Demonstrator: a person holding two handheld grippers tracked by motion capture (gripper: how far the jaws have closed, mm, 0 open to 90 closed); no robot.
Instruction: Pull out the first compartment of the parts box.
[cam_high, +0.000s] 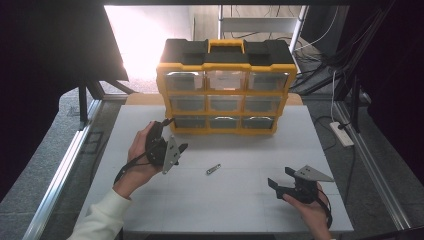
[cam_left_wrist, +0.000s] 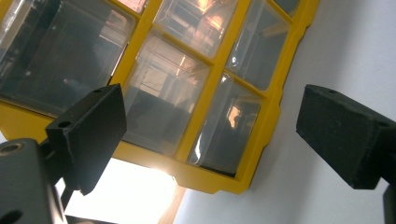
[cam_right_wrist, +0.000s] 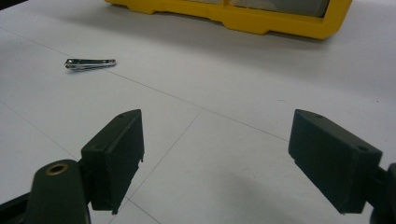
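Each claw is matte black with blocky, square-edged jaws showing small screw holes. The left claw (cam_high: 176, 150) and right claw (cam_high: 278, 181) both carry a grey three-cornered plate. A white sleeve (cam_high: 100, 217) covers the left forearm.

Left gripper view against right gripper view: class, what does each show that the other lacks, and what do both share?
The left gripper view alone shows the clear drawer fronts up close, with the left gripper open before them. The right gripper view alone shows the nail clipper lying on the table, beyond the open right gripper. Both share the yellow organizer frame and the white table.
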